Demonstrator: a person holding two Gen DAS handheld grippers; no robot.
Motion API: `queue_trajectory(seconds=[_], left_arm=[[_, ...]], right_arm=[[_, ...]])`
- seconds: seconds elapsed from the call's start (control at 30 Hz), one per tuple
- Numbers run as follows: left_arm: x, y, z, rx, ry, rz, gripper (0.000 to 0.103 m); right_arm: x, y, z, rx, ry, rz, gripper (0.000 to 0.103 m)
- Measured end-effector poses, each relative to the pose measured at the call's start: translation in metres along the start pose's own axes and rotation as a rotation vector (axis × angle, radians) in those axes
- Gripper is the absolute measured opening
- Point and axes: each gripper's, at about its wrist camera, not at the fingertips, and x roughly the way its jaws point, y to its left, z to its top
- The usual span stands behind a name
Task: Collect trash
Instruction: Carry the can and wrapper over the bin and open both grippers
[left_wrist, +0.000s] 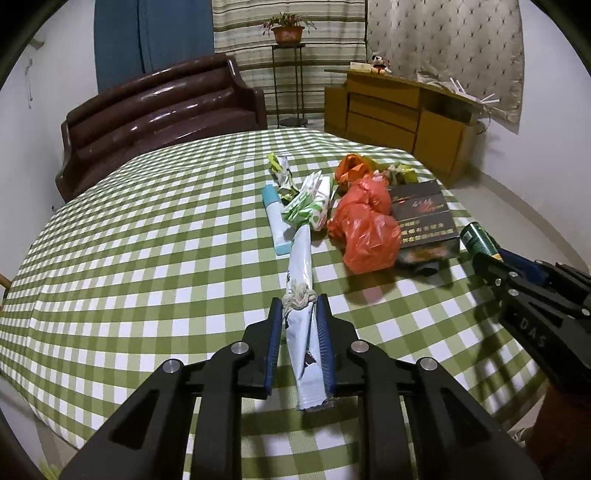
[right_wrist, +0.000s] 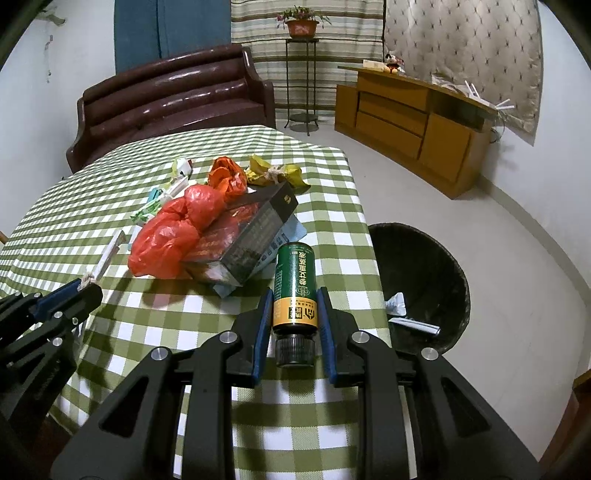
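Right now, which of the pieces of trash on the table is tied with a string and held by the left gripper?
The long pale blue wrapper, knotted with white string, is clamped in the left gripper. The other light blue tube lies free beside the green-white wrappers.

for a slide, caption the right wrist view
Right tool grips a green bottle above the checked table, bin beside it.

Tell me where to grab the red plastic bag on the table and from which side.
Grip the red plastic bag at its bunched, knotted middle, coming from above on the near side. The dark box crowds its right flank; the loose lower folds would likely slip between the pads.
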Motion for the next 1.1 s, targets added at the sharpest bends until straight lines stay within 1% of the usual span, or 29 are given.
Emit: queue_trajectory(seconds=[0.17, 0.4, 0.63, 0.8, 1.1], left_arm=[[-0.009, 0.001, 0.006, -0.002, -0.025, -0.010, 0.020], [-0.014, -0.015, 0.025, 0.017, -0.062, -0.052, 0.020], [-0.005, -0.052, 0.052, 0.065, -0.105, -0.114, 0.020], [0.010, -0.082, 0.068, 0.100, -0.119, -0.140, 0.020], [0.045, -0.135, 0.090, 0.152, -0.115, -0.164, 0.020]], right_arm=[[-0.008, -0.006, 0.003, 0.008, -0.025, -0.001, 0.023], [-0.019, -0.029, 0.015, 0.033, -0.074, -0.038, 0.023], [-0.015, -0.071, 0.027, 0.081, -0.099, -0.115, 0.023], [-0.008, -0.098, 0.034, 0.105, -0.116, -0.157, 0.023], [0.016, -0.135, 0.035, 0.144, -0.103, -0.184, 0.023]])
